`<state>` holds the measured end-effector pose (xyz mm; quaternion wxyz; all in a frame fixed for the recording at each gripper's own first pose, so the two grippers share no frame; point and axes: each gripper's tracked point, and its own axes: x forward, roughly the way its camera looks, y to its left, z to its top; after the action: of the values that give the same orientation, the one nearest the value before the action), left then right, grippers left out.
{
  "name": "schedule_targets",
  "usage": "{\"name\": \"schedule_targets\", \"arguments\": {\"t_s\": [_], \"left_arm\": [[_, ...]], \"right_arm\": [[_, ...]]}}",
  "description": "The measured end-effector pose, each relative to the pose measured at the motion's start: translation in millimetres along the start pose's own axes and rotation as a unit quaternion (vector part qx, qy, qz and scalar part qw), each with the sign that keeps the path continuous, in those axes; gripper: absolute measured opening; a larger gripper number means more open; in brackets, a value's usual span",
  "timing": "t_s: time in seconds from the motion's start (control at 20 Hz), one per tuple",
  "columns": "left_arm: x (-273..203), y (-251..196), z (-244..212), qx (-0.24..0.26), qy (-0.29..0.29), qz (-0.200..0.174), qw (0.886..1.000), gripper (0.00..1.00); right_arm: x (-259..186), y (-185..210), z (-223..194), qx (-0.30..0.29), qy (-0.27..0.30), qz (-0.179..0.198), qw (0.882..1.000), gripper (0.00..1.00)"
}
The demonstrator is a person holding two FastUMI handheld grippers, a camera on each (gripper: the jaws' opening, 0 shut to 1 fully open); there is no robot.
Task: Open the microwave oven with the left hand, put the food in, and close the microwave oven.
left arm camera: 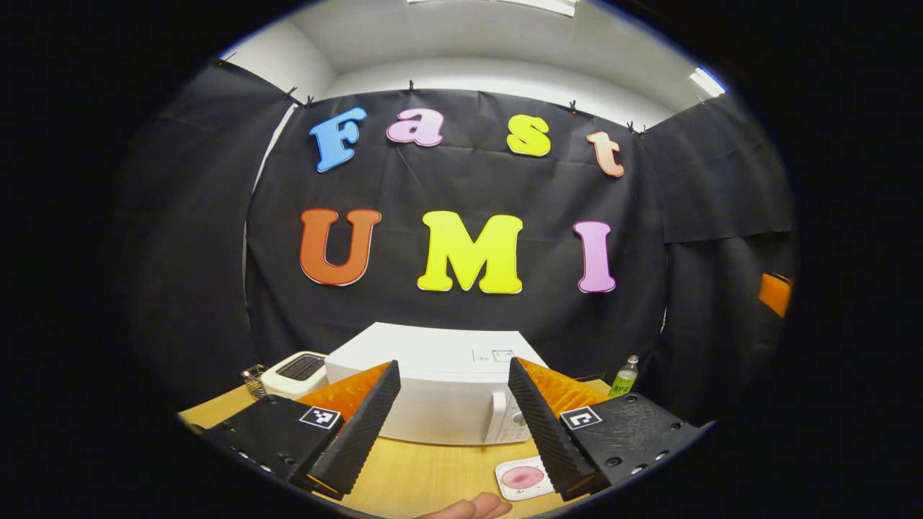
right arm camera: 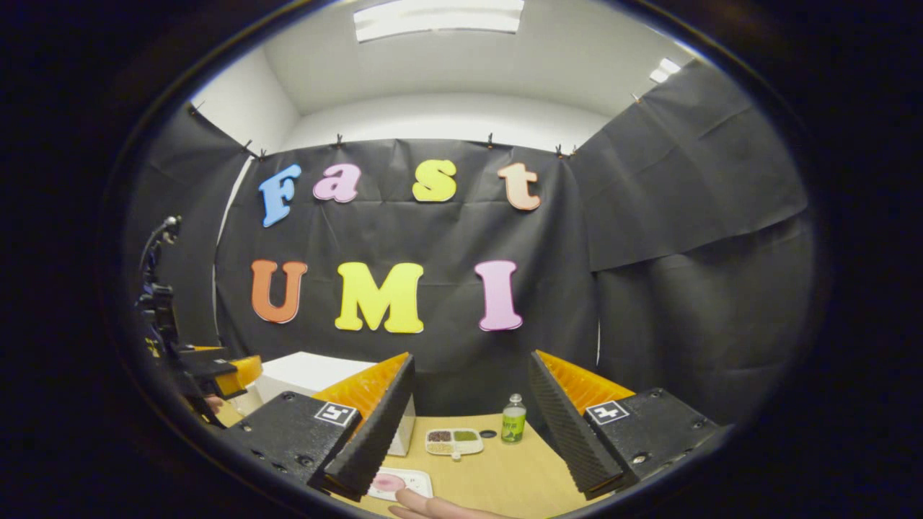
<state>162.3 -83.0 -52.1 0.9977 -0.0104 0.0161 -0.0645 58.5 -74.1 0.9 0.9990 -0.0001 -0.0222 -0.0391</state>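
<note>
**Black claws spread wide over a wooden table, microwave door closed**

Black ribbed fingers with orange backing stand wide apart on the left claw (left arm camera: 454,425), released and holding nothing. Between them, in the left gripper view, sits the white microwave (left arm camera: 440,389) on the wooden table (left arm camera: 425,476), its door closed and its control panel toward the right finger. Just in front of the microwave, near the right finger's tip, lies a small white plate (left arm camera: 523,478) with a pink round piece of food on it. A fingertip of a hand (left arm camera: 472,508) shows at the bottom edge. To the left of the microwave stands a white toaster (left arm camera: 296,373), with a small wire basket (left arm camera: 252,378) beside it. To the right, behind the finger, stands a green bottle (left arm camera: 624,378).

The right claw (right arm camera: 472,422) is likewise released, its fingers well apart and empty. Beyond them, in the right gripper view, the same white plate (right arm camera: 400,481) lies on the table by the left finger's tip, with a fingertip (right arm camera: 425,504) touching or just beside it. Farther back lie a divided tray (right arm camera: 454,441) with brown and green fillings, a small dark cap (right arm camera: 487,434) and the green bottle (right arm camera: 513,419), close together. The microwave (right arm camera: 303,375) stands at the left, partly hidden by the finger. At the far left edge the other claw's orange and black body (right arm camera: 216,371) hangs above the table.
</note>
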Motion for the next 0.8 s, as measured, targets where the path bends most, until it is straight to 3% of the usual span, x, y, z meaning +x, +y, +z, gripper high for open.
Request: {"name": "schedule_targets", "arguments": {"t_s": [0.25, 0.3, 0.35, 0.5, 0.55, 0.6, 0.65, 0.7, 0.75, 0.8], "left_arm": [[74, -31, -75, -0.028, 0.047, -0.027, 0.998, 0.95], [85, -36, -90, -0.026, 0.053, -0.031, 0.998, 0.95], [96, -40, -104, -0.019, 0.064, -0.034, 0.997, 0.95], [119, -49, -144, 0.005, 0.086, -0.035, 0.996, 0.95], [124, -49, -154, 0.011, 0.091, -0.030, 0.995, 0.95], [129, -51, -161, 0.012, 0.089, -0.030, 0.995, 0.95], [133, -52, -165, 0.010, 0.087, -0.027, 0.996, 0.95], [139, -53, -173, 0.008, 0.092, -0.029, 0.995, 0.95], [144, -55, -178, 0.007, 0.093, -0.029, 0.995, 0.82], [148, -54, -183, 0.009, 0.096, -0.027, 0.995, 0.95]], "right_arm": [[14, -11, -15, -0.005, 0.015, 0.007, 1.000, 0.91], [18, -15, -16, -0.009, 0.015, 0.005, 1.000, 1.00], [21, -19, -17, -0.011, 0.015, 0.004, 1.000, 0.91], [27, -20, -25, -0.016, 0.017, 0.009, 1.000, 0.92], [28, -19, -27, -0.020, 0.020, 0.013, 1.000, 1.00], [29, -17, -33, -0.023, 0.023, 0.018, 0.999, 0.92], [29, -16, -36, -0.021, 0.025, 0.025, 0.999, 0.92], [28, -16, -37, -0.013, 0.025, 0.031, 0.999, 1.00], [27, -17, -35, -0.003, 0.022, 0.035, 0.999, 0.92], [27, -22, -36, 0.003, 0.020, 0.033, 0.999, 1.00]]}}
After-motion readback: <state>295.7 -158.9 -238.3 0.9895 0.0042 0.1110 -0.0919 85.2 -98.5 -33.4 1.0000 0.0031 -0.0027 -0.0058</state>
